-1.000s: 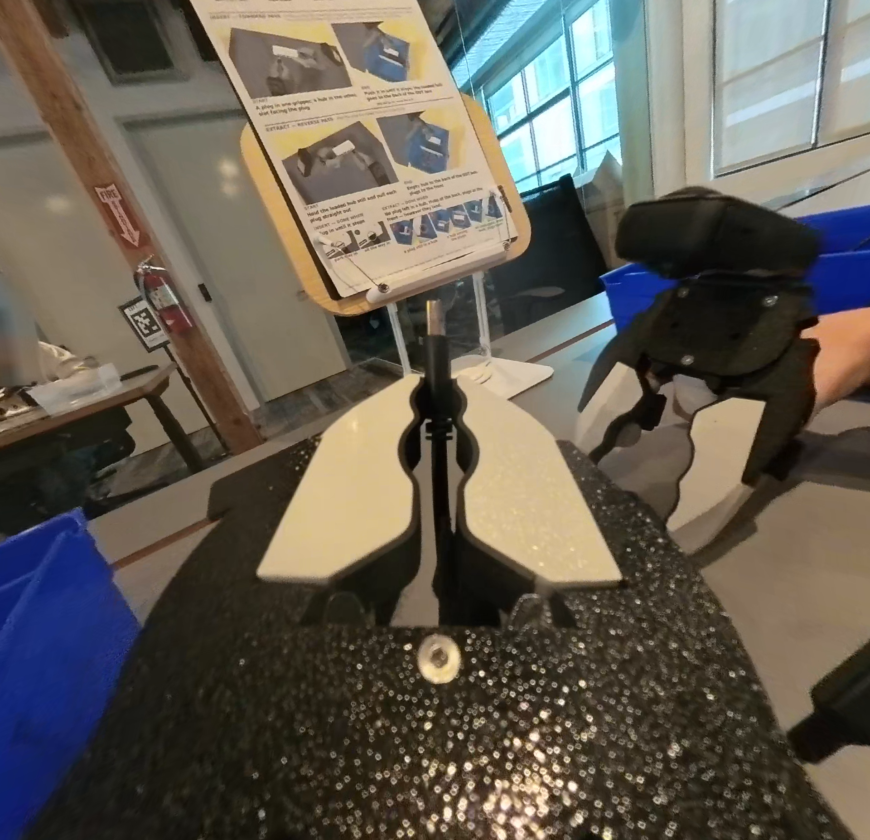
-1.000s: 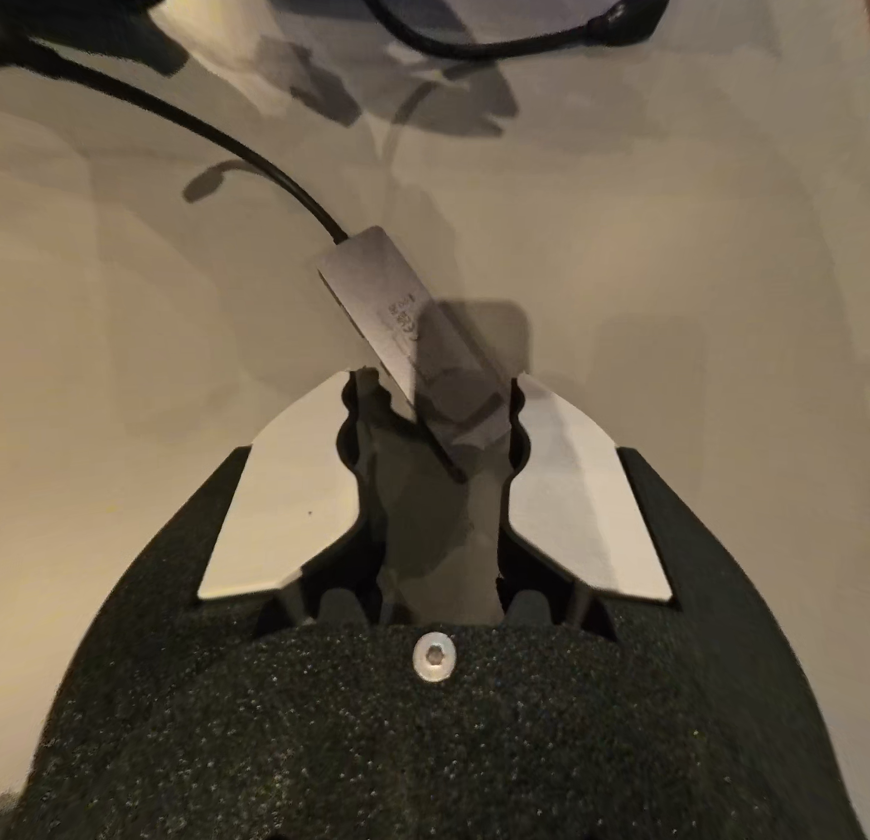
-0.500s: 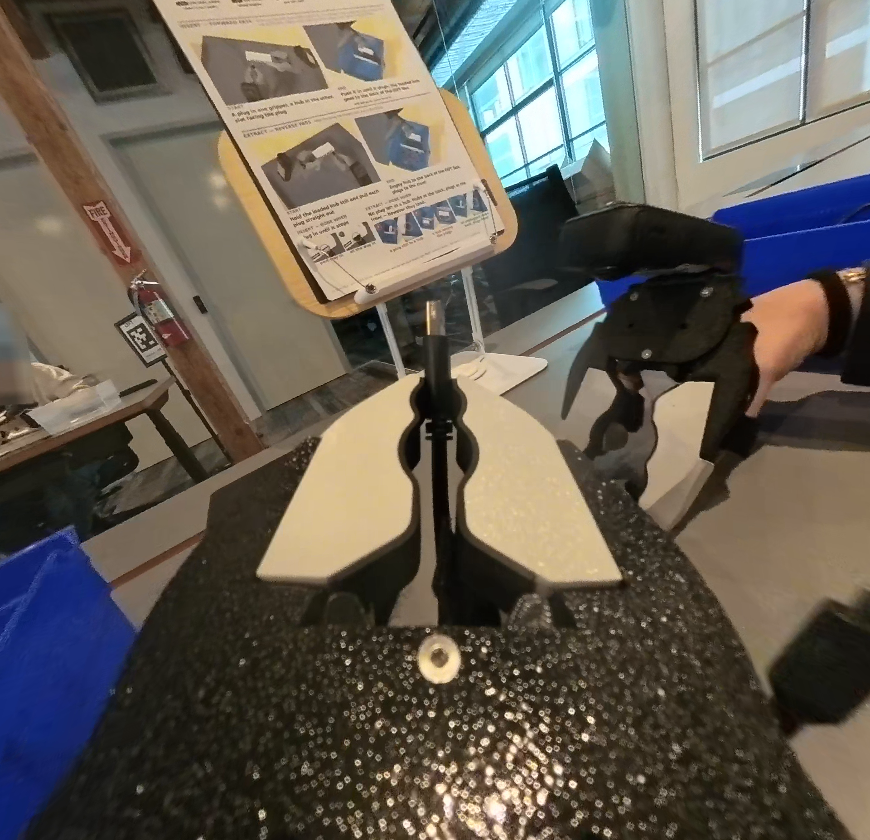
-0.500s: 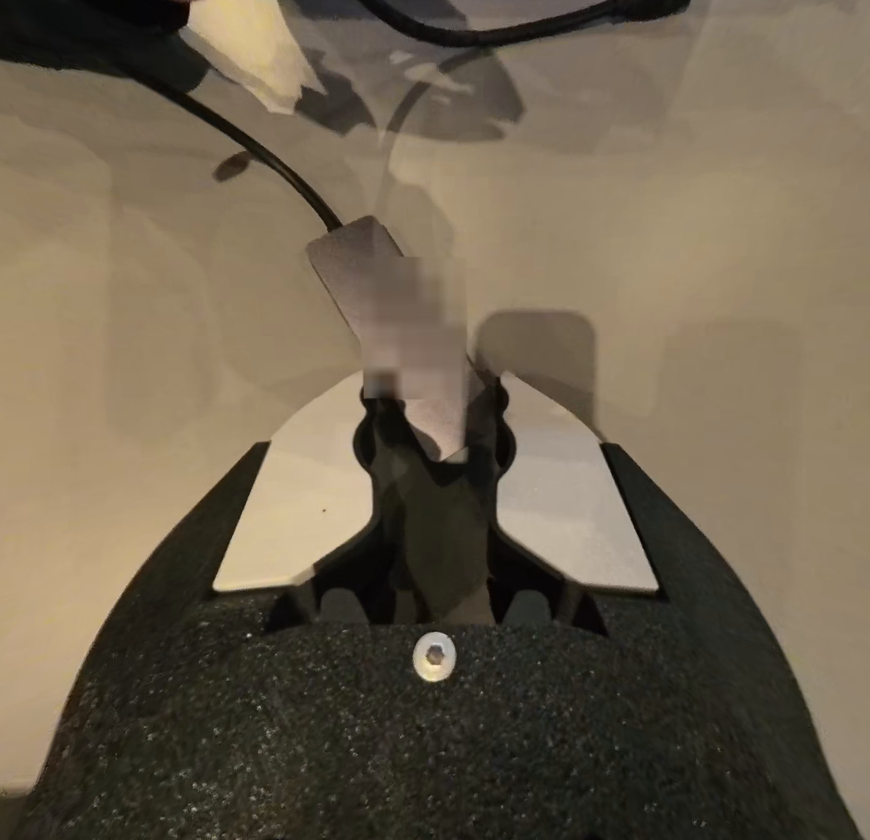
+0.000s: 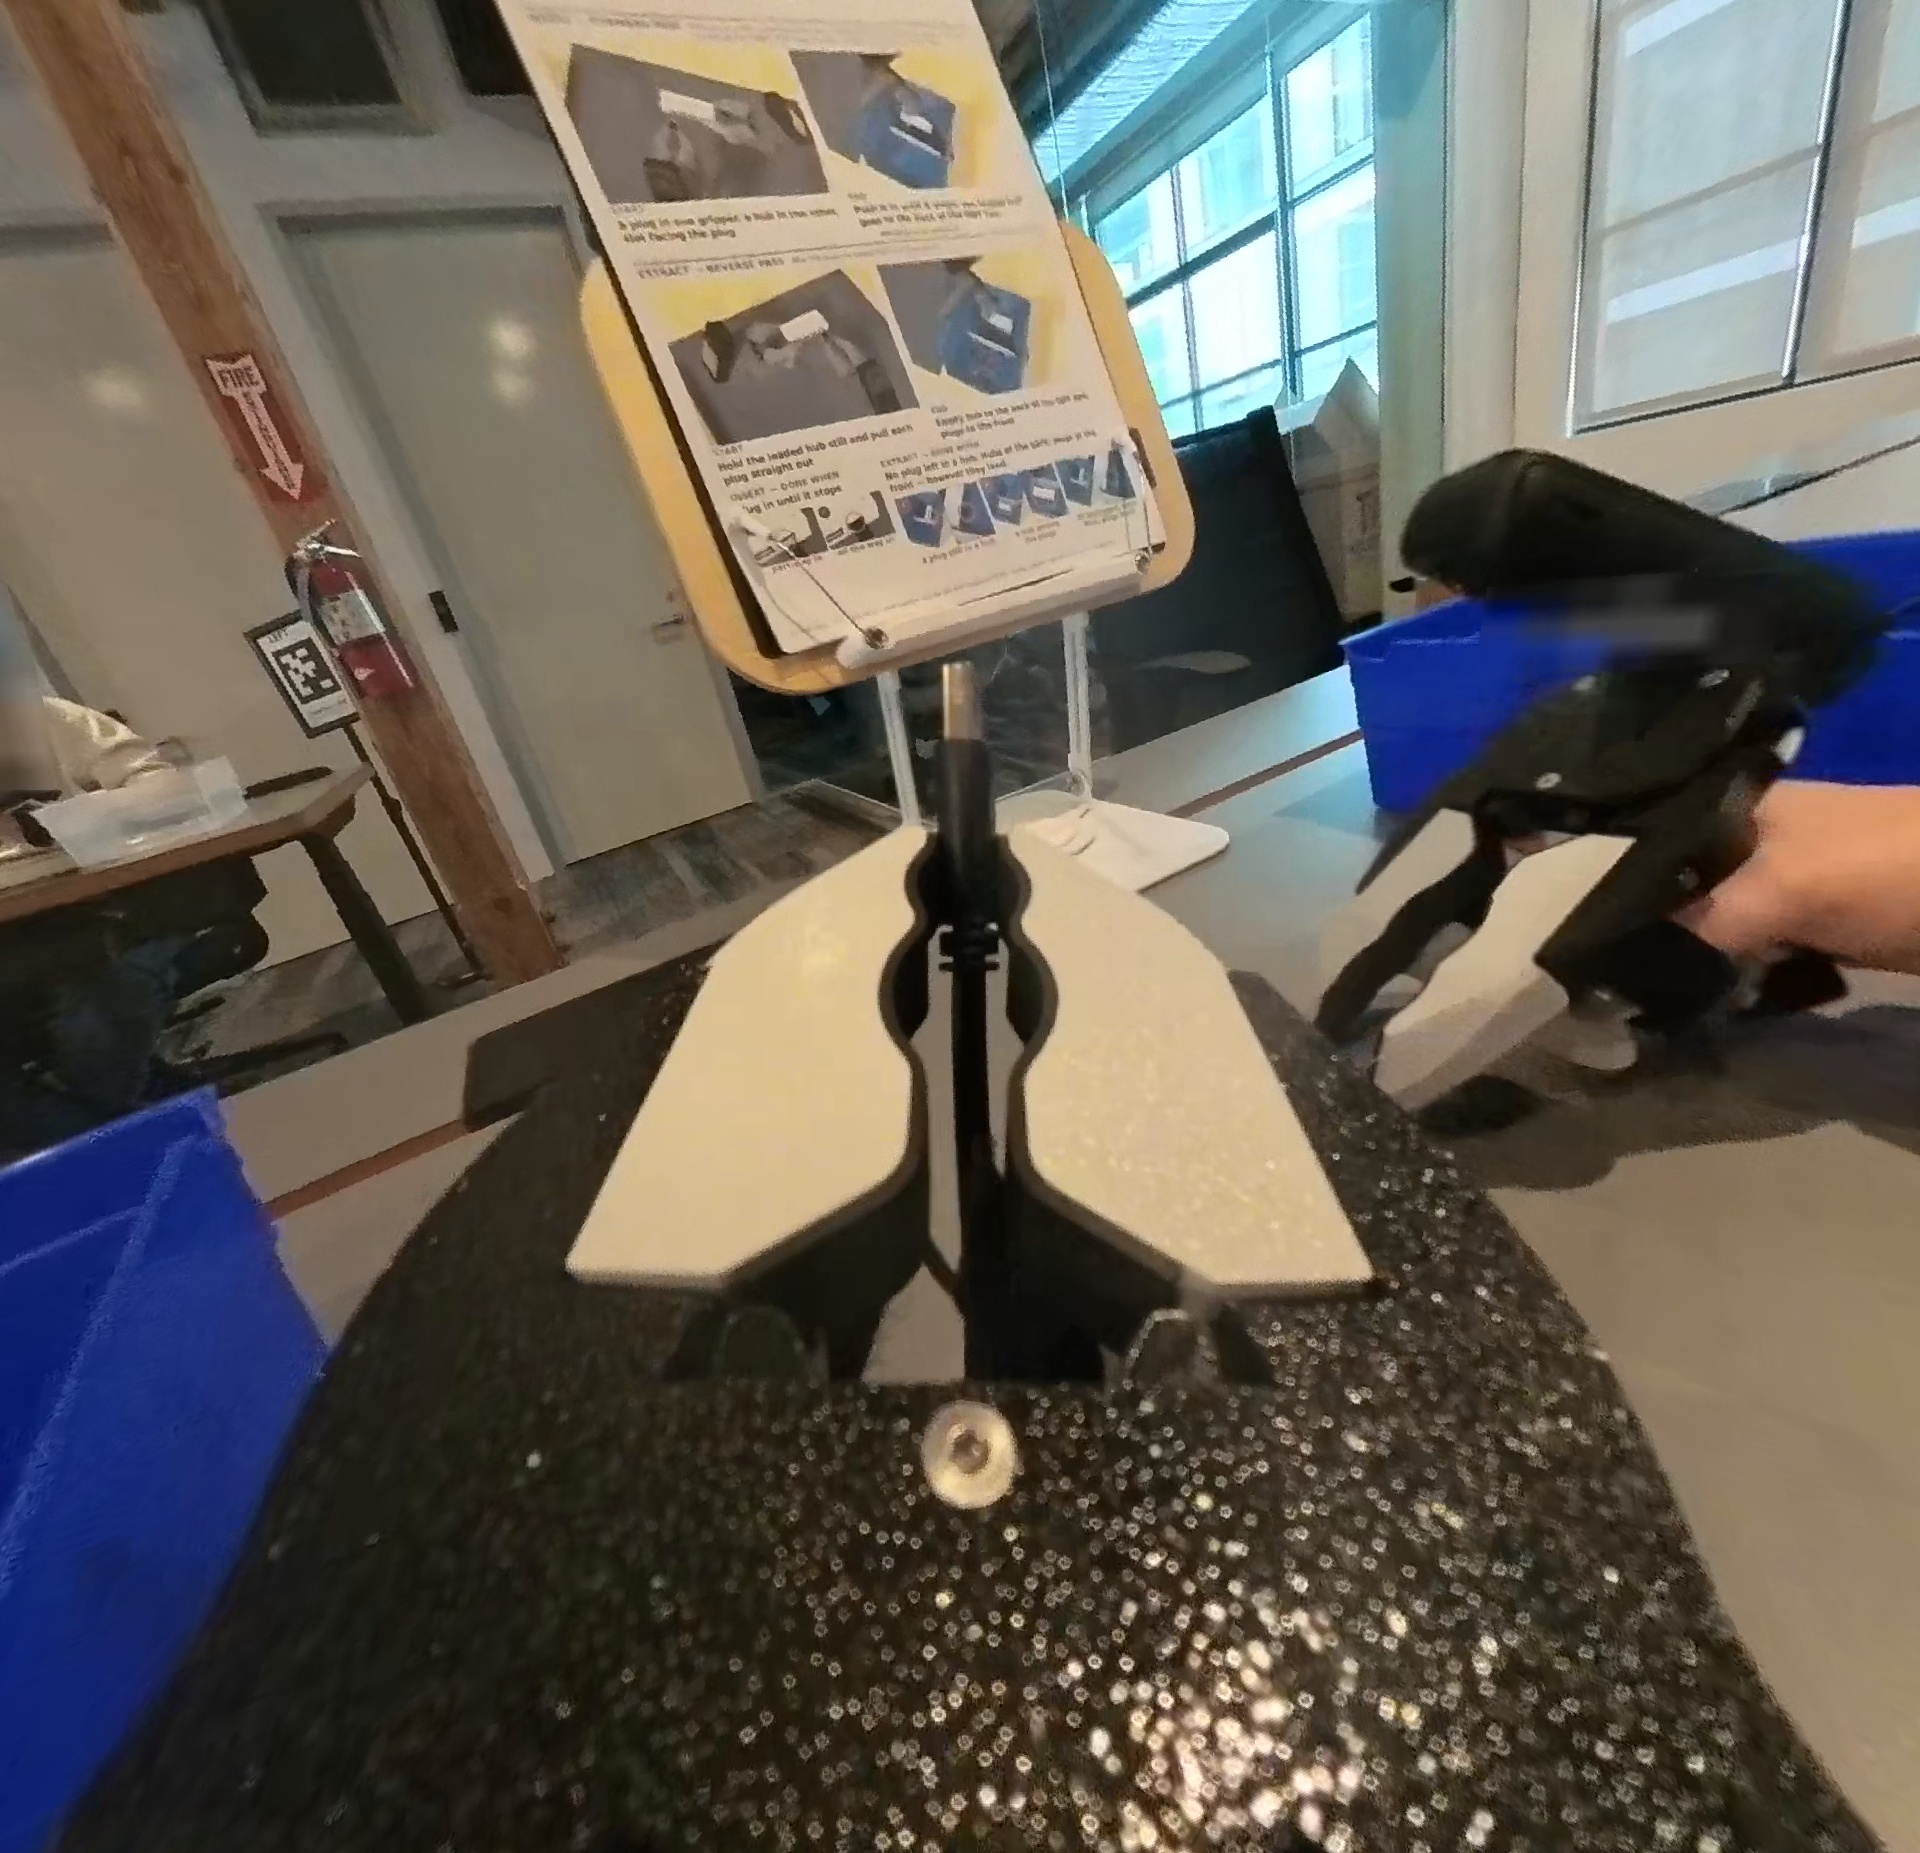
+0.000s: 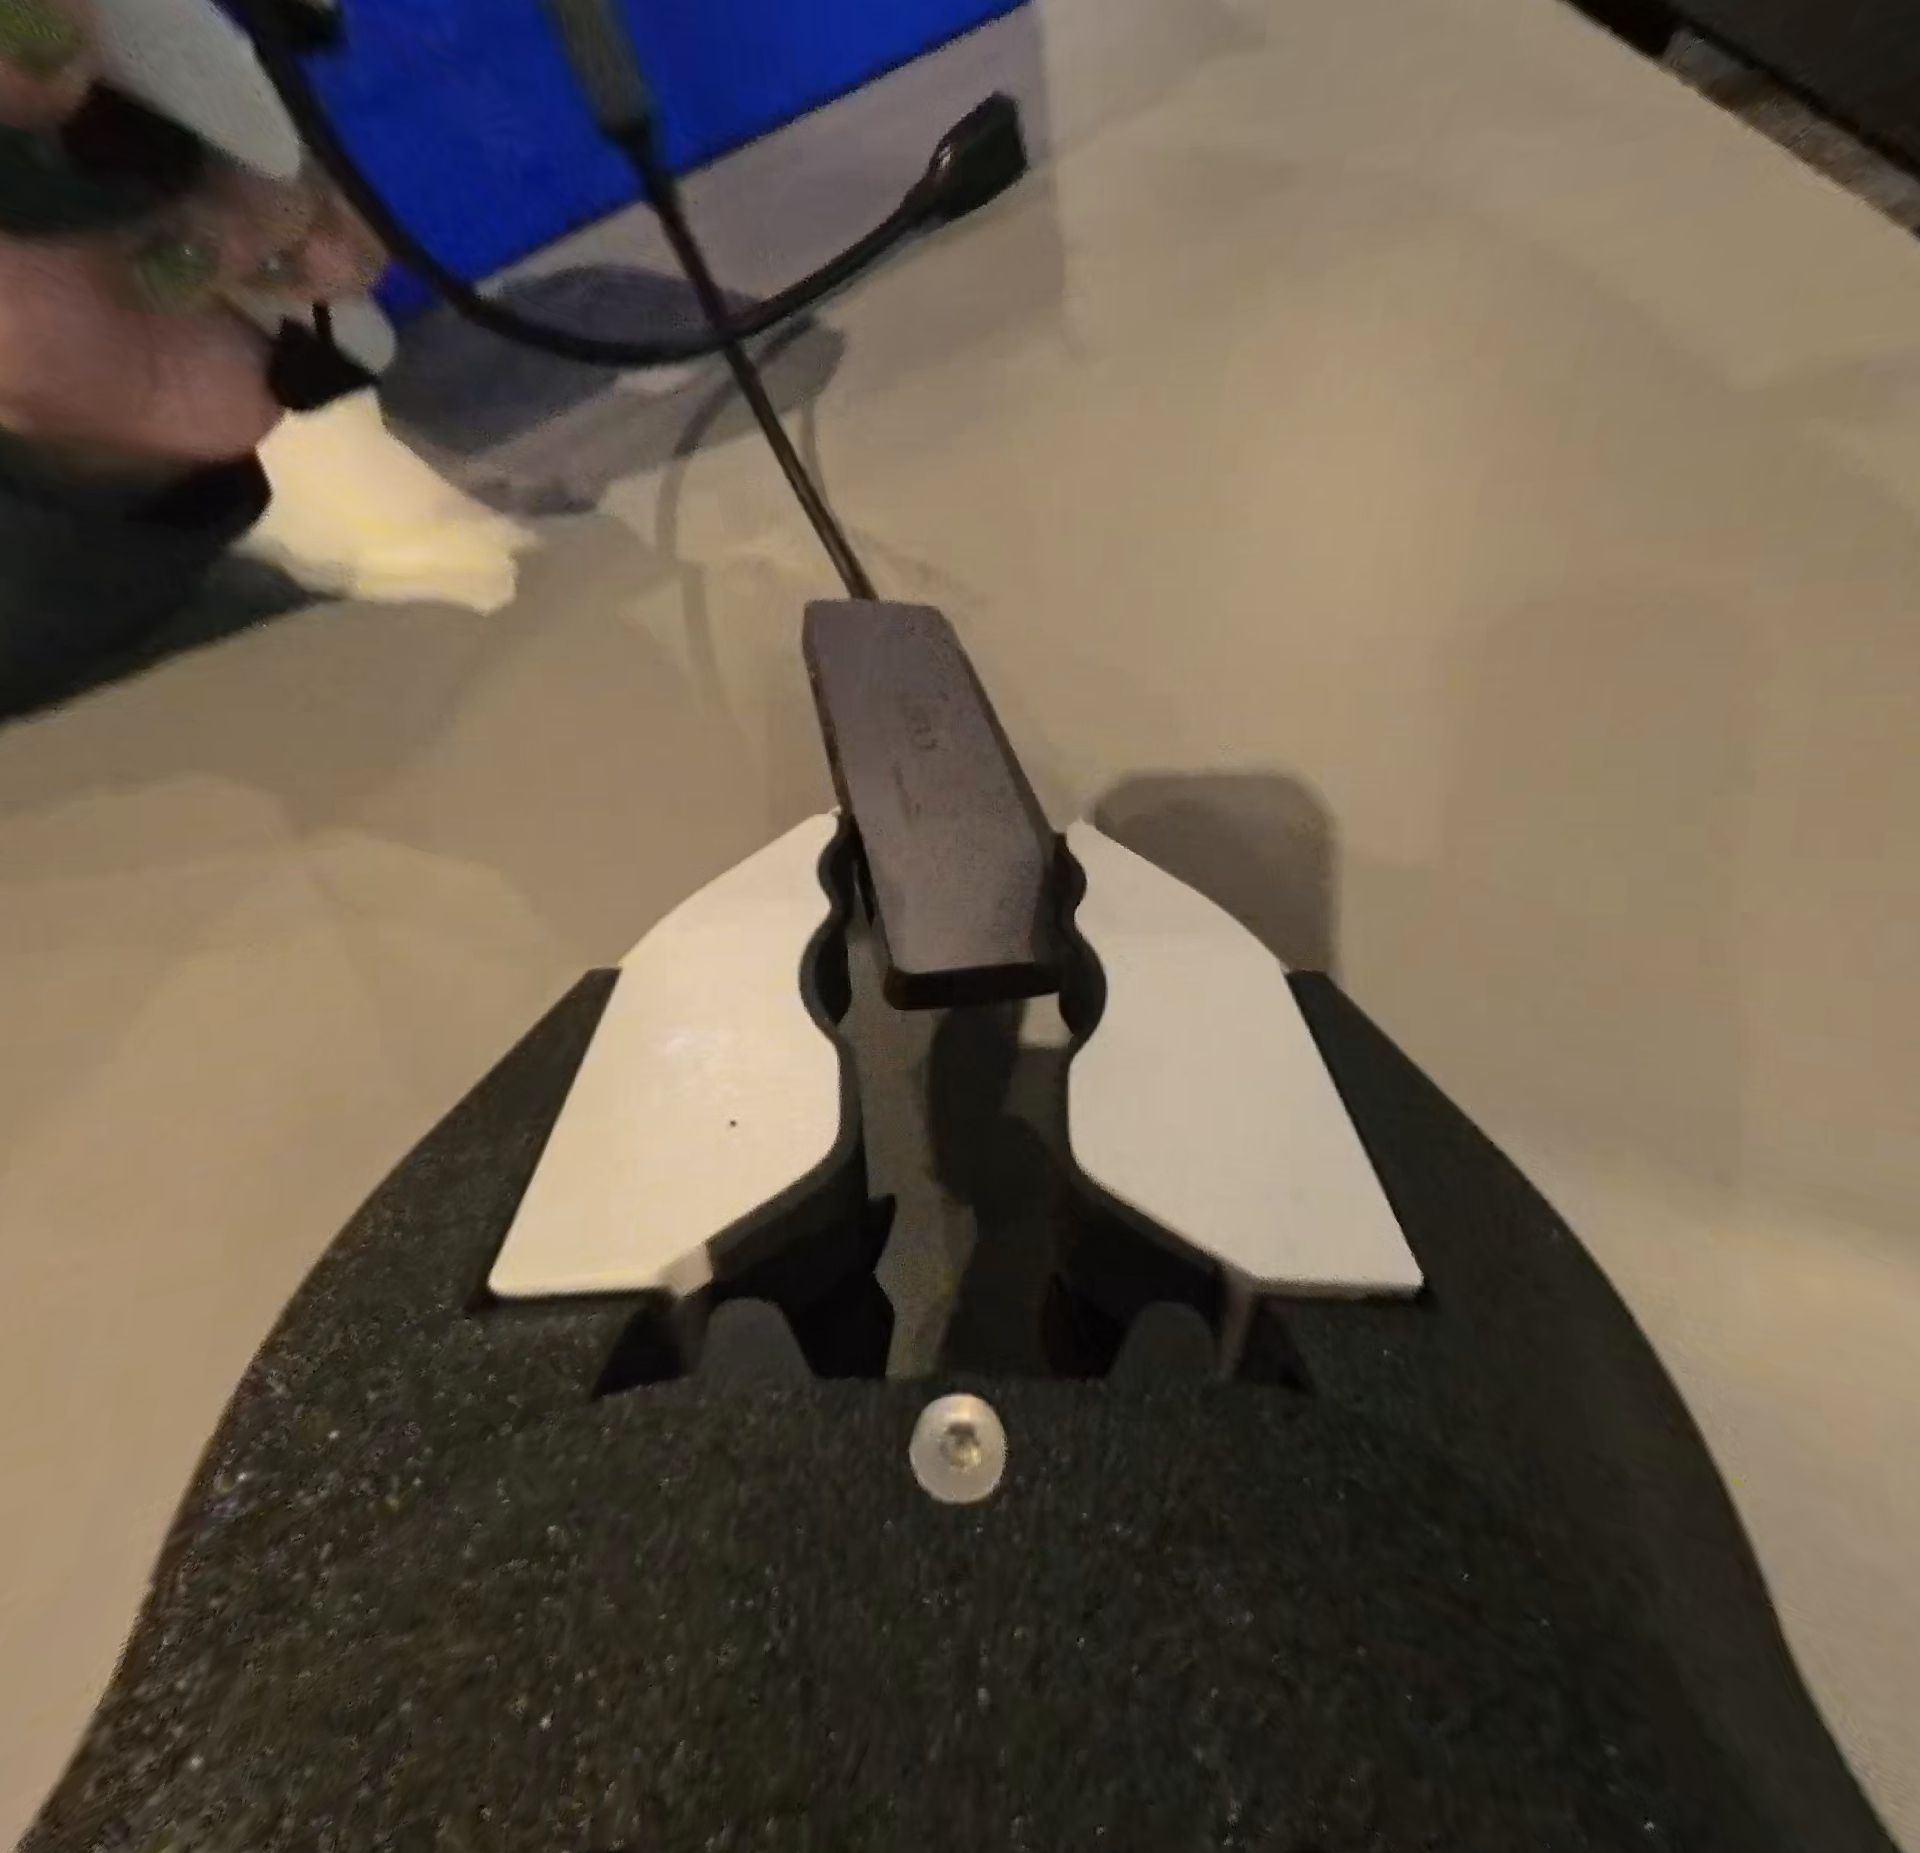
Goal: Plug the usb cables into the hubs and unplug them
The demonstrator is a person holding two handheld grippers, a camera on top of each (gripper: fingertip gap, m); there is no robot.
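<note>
My left gripper is shut on a black USB cable's plug, whose silver tip points up and forward. My right gripper is shut on a flat grey USB hub and holds it tilted above the table, its thin black cord running away from me. The right gripper also shows in the left wrist view, low over the table at the right, held by a hand. A second black cable end lies on the table farther off.
An instruction sheet on a wooden stand stands at the table's far edge. Blue bins sit at the left and far right; one also shows in the right wrist view. The grey table lies below.
My right gripper has closed on the hub and lifted it off the table, tilting up toward the blue bin. My left gripper has held the plug steady.
</note>
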